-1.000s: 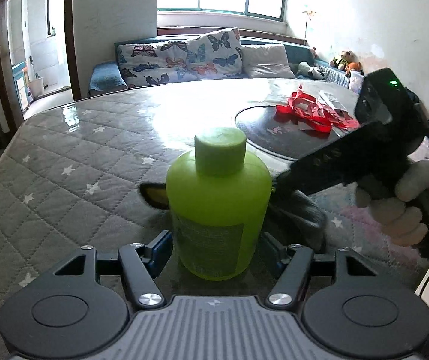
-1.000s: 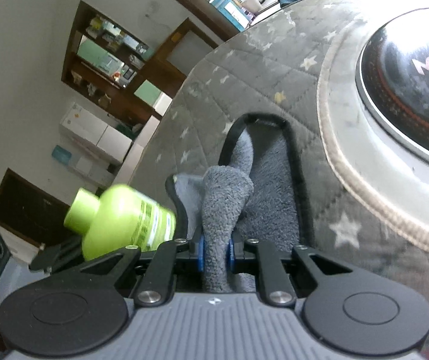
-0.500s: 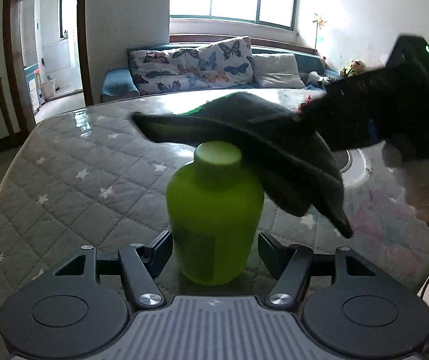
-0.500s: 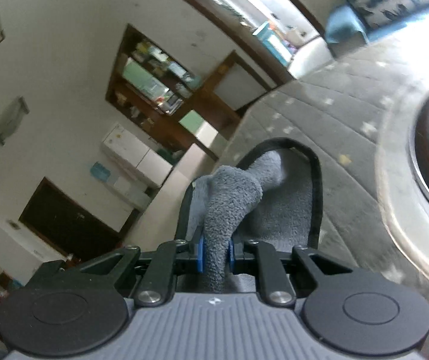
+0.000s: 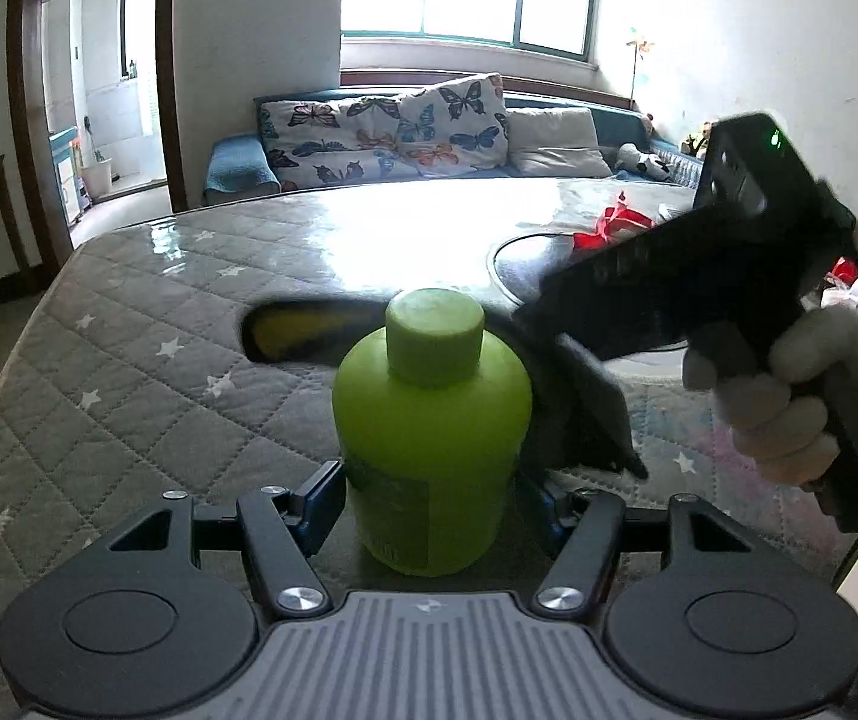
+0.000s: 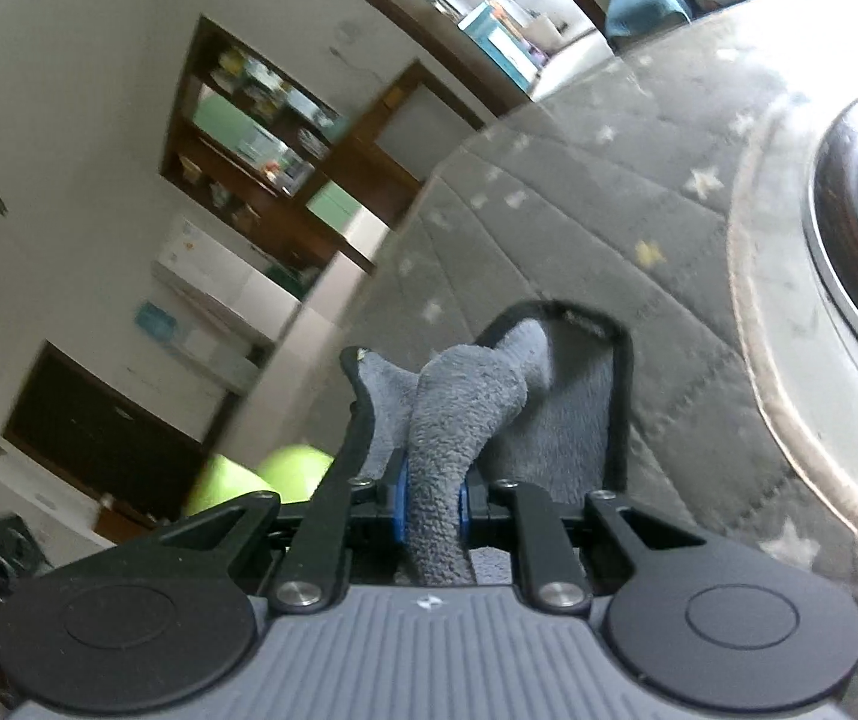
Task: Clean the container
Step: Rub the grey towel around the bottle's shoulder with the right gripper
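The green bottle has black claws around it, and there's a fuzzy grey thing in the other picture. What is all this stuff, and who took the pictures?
A person holds two grabber tools, one in each hand, and each has a small camera looking along its two fingers.

The left tool's camera shows its left gripper squeezing the green bottle, which stands upright on a quilted grey table cover with little stars. On the right of that picture you see the person's hand holding the other tool.

The right tool's camera shows its right gripper pinching a fuzzy grey cloth. The cloth is for wiping the bottle clean and hangs right beside it.
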### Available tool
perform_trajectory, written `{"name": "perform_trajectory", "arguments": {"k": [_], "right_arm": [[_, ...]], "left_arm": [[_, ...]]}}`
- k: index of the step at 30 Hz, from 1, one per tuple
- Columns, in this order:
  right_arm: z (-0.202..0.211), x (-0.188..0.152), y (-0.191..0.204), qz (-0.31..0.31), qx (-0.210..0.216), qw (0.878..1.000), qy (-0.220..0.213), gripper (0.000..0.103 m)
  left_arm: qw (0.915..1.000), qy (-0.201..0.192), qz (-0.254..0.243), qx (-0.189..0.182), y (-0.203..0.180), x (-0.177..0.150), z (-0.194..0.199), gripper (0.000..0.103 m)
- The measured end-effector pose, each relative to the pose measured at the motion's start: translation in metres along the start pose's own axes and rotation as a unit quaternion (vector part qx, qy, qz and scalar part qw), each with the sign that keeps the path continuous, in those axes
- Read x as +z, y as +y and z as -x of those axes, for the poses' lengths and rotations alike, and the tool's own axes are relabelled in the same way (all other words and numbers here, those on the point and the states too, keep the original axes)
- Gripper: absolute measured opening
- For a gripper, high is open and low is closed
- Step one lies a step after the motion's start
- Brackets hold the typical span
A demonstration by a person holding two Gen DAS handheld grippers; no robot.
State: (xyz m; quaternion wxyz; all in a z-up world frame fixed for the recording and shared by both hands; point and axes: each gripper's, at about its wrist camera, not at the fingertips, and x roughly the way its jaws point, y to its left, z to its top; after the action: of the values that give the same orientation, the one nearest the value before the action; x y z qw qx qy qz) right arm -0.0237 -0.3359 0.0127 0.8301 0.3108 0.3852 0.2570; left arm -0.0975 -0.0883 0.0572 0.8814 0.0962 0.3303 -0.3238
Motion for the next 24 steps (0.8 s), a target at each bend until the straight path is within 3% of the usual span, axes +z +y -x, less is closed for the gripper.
{"name": "perform_trajectory", "arguments": {"k": [6,10,14,17,24], "right_arm": [[-0.009,-0.022,0.003,0.055,-0.056,0.996,0.039,0.016],[0.001,-0.017,0.008,0.067,-0.063,0.995,0.028,0.018],[0.014,-0.007,0.023,0.097,-0.074,0.992,0.008,0.033],[0.016,0.000,0.030,0.103,-0.076,0.992,0.004,0.039],[0.011,0.002,0.034,0.103,-0.104,0.989,0.016,0.041]], "left_arm": [[1.0000,0.004,0.006,0.005,0.005,-0.005,0.007,0.064],[0.9999,0.005,0.011,0.010,0.000,0.000,0.004,0.066],[0.9991,0.004,0.040,0.015,0.001,0.003,0.002,0.071],[0.9977,0.001,0.064,0.020,0.003,0.006,0.000,0.073],[0.9964,-0.017,0.070,0.045,-0.007,0.012,0.003,0.079]]}}
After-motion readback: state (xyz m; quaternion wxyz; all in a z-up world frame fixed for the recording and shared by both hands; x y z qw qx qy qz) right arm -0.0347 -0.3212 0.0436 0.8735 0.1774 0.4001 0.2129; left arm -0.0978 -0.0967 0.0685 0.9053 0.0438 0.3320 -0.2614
